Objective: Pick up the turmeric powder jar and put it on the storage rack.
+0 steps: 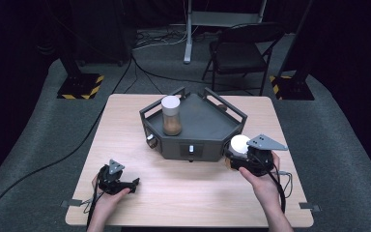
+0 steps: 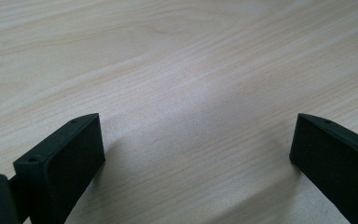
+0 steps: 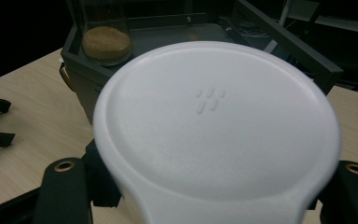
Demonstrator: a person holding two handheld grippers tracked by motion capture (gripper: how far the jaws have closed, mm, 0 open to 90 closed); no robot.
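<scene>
My right gripper (image 1: pixel 241 158) is shut on a jar with a white lid (image 1: pixel 239 143), held off the table just right of the dark grey railed tray (image 1: pixel 207 125). In the right gripper view that white lid (image 3: pixel 214 130) looms close, with black fingers (image 3: pixel 65 186) on either side below it. A second jar (image 1: pixel 171 116) with a white lid and brown powder stands upright on the tray's left part; its powder (image 3: pixel 106 42) is visible beyond the lid. My left gripper (image 1: pixel 134 184) rests on the wooden table (image 1: pixel 183 193) at the front left, open, with only bare wood between its fingertips (image 2: pixel 196 154).
The tray has raised rails and a small display (image 1: pixel 192 149) on its front wall. A black folding chair (image 1: pixel 241 48) and floor cables lie beyond the table. Stand bases with yellow-black stripes (image 1: pixel 79 87) flank the far corners.
</scene>
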